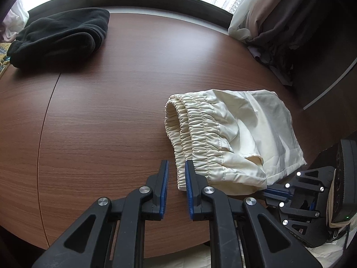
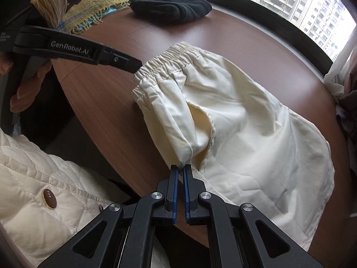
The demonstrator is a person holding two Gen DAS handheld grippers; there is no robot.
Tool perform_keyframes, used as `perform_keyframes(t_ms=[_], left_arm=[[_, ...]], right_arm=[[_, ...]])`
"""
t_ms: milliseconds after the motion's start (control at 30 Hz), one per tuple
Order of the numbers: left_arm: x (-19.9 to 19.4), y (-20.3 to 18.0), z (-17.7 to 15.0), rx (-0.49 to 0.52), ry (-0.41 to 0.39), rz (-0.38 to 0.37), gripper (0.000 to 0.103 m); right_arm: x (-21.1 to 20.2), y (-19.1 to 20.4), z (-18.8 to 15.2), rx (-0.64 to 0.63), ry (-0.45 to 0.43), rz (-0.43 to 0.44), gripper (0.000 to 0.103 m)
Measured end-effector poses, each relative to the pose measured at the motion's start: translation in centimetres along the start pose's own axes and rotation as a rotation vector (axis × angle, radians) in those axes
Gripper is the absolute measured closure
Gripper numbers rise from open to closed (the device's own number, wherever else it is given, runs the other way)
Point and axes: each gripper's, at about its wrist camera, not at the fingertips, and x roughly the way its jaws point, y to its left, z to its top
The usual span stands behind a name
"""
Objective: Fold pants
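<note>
cream pants (image 2: 234,122) were seen folded on a brown table (image 1: 111,111); their near edge was pinched by the right gripper (image 2: 180,167), while the left gripper (image 1: 176,165) stood parted, empty, beside the waistband (image 1: 200,143).

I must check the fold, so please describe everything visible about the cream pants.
The cream pants are thin, smooth, slightly wrinkled cloth with a gathered elastic waistband. They lie folded on the brown wooden table, near its front edge. The right gripper pinches a fold at the near edge; the left gripper, jaws slightly apart, is at the waistband end.
</note>
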Motion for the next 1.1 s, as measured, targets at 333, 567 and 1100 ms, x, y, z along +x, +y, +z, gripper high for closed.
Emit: perform_keyframes(t_ms=[333, 567, 1100], left_arm=[[-1.0, 0.2, 0.2, 0.02, -0.025, -0.018, 0.073], [-0.2, -0.4, 0.3, 0.078, -0.009, -0.032, 0.073], [1.1, 2.4, 0.4, -0.031, 0.064, -0.155, 0.073]], right_arm=[[1.5, 0.2, 0.1, 0.002, 0.039, -0.012, 0.097], [0.3, -0.6, -0.4, 0.036, 0.067, -0.039, 0.078], [-1.3, 4.0, 5.4, -0.178, -0.161, -0.047, 0.06]])
